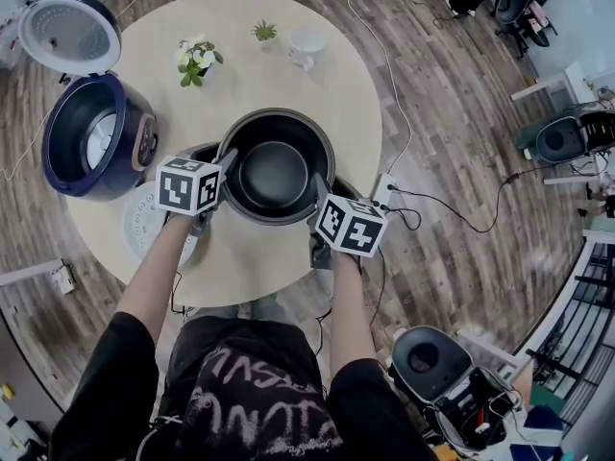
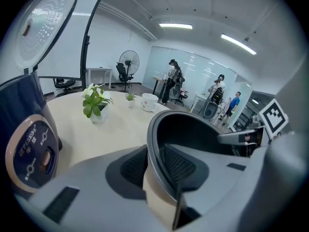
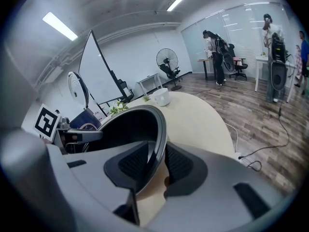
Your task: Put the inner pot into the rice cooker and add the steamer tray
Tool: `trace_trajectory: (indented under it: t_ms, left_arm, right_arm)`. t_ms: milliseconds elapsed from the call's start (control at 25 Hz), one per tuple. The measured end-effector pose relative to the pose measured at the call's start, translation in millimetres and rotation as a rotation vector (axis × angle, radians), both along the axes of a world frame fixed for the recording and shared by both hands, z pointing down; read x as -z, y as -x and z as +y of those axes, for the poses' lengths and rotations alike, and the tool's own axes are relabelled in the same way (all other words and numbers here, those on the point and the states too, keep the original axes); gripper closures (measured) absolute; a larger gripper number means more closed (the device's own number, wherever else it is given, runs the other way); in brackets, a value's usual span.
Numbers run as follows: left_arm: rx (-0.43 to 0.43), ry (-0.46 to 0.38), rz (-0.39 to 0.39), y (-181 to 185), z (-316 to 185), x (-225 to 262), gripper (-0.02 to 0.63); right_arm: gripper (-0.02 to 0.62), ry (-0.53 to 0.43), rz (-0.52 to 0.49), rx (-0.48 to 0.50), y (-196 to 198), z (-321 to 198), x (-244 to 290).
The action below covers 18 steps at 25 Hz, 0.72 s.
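The dark inner pot (image 1: 274, 166) stands upright on the round table (image 1: 245, 253), near its front edge. My left gripper (image 1: 227, 165) is shut on the pot's left rim; in the left gripper view the rim (image 2: 155, 144) sits between both pads. My right gripper (image 1: 320, 190) is shut on the right rim (image 3: 157, 144) in the same way. At the table's left the navy rice cooker (image 1: 96, 137) has its lid (image 1: 69, 32) up and its cavity bare. The white perforated steamer tray (image 1: 142, 221) lies flat beside it, partly under my left forearm.
A flowering plant (image 1: 197, 60), a small succulent (image 1: 263, 32) and a white cup (image 1: 307, 46) stand at the table's far side. A power strip (image 1: 384, 188) and cables lie on the floor to the right. Another cooker (image 1: 428, 358) sits on the floor near my right elbow.
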<state>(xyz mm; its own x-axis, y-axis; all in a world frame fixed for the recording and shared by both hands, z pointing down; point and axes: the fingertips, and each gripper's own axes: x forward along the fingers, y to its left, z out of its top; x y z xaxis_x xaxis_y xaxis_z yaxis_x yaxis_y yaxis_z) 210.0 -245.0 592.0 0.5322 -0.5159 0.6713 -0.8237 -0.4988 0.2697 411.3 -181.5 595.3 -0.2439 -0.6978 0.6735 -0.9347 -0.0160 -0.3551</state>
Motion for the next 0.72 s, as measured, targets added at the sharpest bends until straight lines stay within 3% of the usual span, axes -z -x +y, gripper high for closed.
trace_trajectory:
  t_ms: [320, 720]
  left_arm:
    - [0.063, 0.004, 0.054, -1, 3, 4, 0.509]
    - [0.078, -0.086, 0.098, -5, 23, 50, 0.525]
  right_arm:
    - [0.497, -0.019, -0.021, -0.034, -2, 7, 3]
    - [0.506, -0.103, -0.048, -0.079, -6, 33, 35]
